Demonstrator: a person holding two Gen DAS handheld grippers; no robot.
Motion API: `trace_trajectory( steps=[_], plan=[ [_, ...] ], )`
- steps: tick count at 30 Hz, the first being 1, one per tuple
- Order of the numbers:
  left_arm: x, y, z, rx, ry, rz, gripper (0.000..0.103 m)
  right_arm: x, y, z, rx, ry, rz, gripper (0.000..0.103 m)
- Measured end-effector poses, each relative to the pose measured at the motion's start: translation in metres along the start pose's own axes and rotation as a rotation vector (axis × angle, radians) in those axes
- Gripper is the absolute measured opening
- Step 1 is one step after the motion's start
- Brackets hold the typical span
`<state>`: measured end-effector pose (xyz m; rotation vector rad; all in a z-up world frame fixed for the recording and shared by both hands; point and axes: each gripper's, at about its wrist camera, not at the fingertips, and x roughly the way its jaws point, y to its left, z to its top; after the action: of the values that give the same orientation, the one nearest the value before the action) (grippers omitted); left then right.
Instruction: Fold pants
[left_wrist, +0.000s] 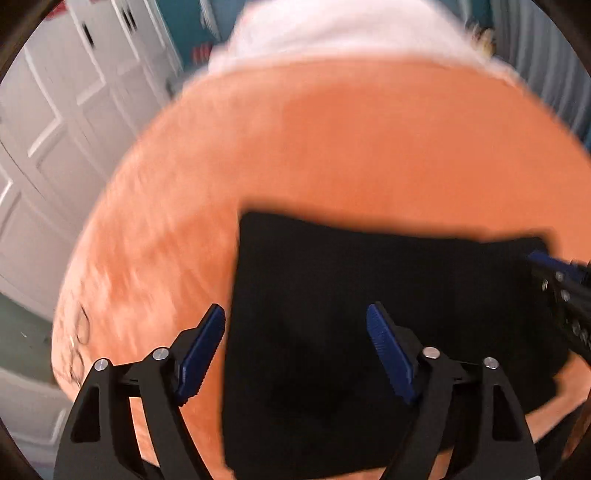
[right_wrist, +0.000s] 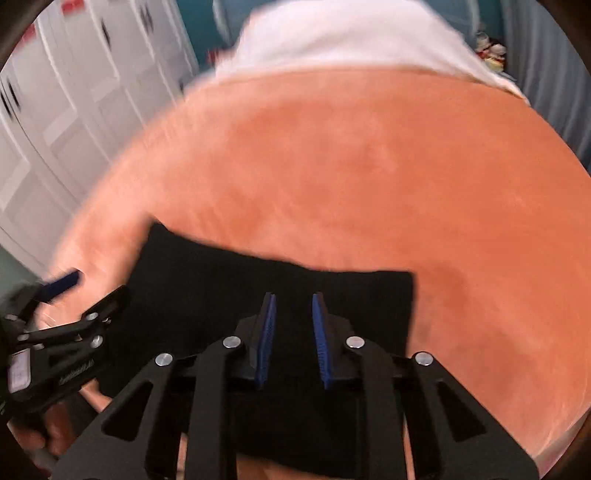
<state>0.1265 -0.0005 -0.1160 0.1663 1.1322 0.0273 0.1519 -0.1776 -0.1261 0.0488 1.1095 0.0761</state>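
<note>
You see plain black pants (left_wrist: 369, 332) lying on a salmon-orange blanket (left_wrist: 332, 147) with a faintly mottled nap. Your left gripper (left_wrist: 295, 317) and right gripper (right_wrist: 293, 306) are black with ribbed blue pads (right_wrist: 269, 332). Beyond, a white pillow (right_wrist: 351, 33), white panelled doors (left_wrist: 55, 122), and a teal wall (left_wrist: 192, 22).

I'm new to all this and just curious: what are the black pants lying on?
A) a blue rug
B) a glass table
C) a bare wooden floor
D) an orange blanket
D: the folded black pants lie flat on a fuzzy orange blanket that surrounds them on every visible side, with both grippers hovering above them and holding nothing.
</note>
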Motion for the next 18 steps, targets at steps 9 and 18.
trace_trajectory(
  steps=[9, 18],
  plan=[
    [0.022, 0.026, -0.017, -0.052, 0.053, -0.082, 0.072, 0.005, 0.005, 0.027, 0.005, -0.012, -0.017, 0.02],
    [0.025, 0.025, -0.016, -0.04, 0.053, -0.084, 0.073, 0.008, 0.016, 0.025, -0.029, 0.003, -0.019, 0.029]
  ],
)
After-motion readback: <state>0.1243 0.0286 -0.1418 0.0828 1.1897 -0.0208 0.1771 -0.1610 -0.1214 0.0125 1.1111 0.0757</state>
